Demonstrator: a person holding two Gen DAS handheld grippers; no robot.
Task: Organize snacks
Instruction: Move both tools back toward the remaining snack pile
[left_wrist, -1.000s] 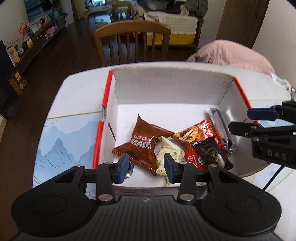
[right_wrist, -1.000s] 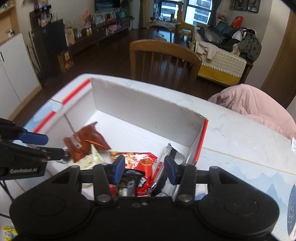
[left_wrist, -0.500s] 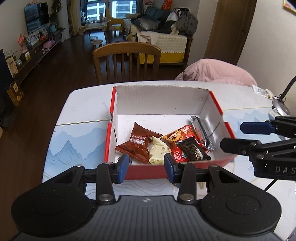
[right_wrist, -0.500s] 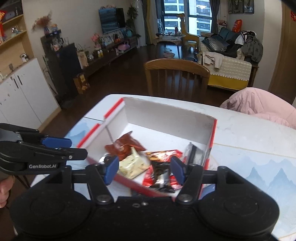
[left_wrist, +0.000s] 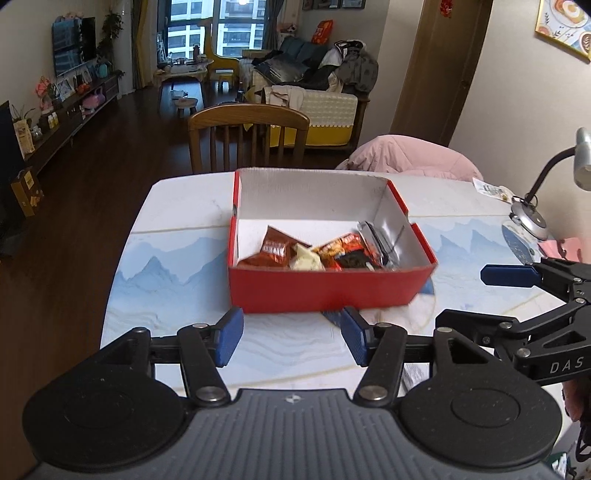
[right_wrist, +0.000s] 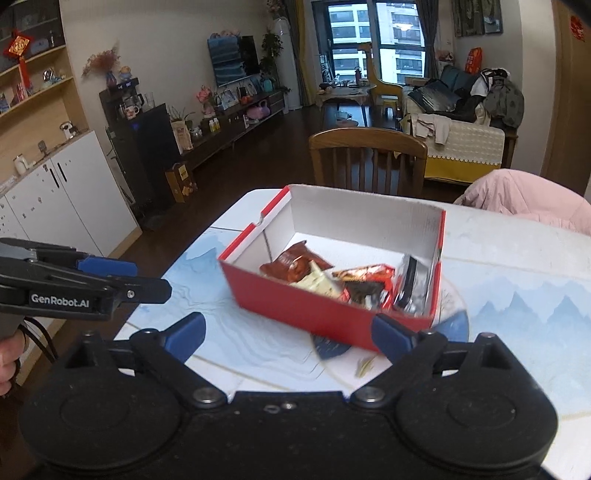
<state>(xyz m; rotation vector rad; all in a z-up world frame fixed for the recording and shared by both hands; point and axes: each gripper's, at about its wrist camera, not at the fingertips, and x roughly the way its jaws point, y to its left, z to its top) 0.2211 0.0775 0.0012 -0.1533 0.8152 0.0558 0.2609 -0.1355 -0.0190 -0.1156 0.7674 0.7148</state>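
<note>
Snacks (left_wrist: 317, 254) sit piled in the red box (left_wrist: 325, 291) on the bench (left_wrist: 166, 266), just ahead of both tools. Looks mostly done; small scraps (right_wrist: 364, 365) on the bench near the right tool (right_wrist: 291, 332) may remain. Left tool (left_wrist: 291, 336) half spread and opening, right spread wide and opening, nothing between either pair. Legible: "DAS" on the right tool, "GenRobot.AI" on the left. Wrapper print too blurred to read.
</note>
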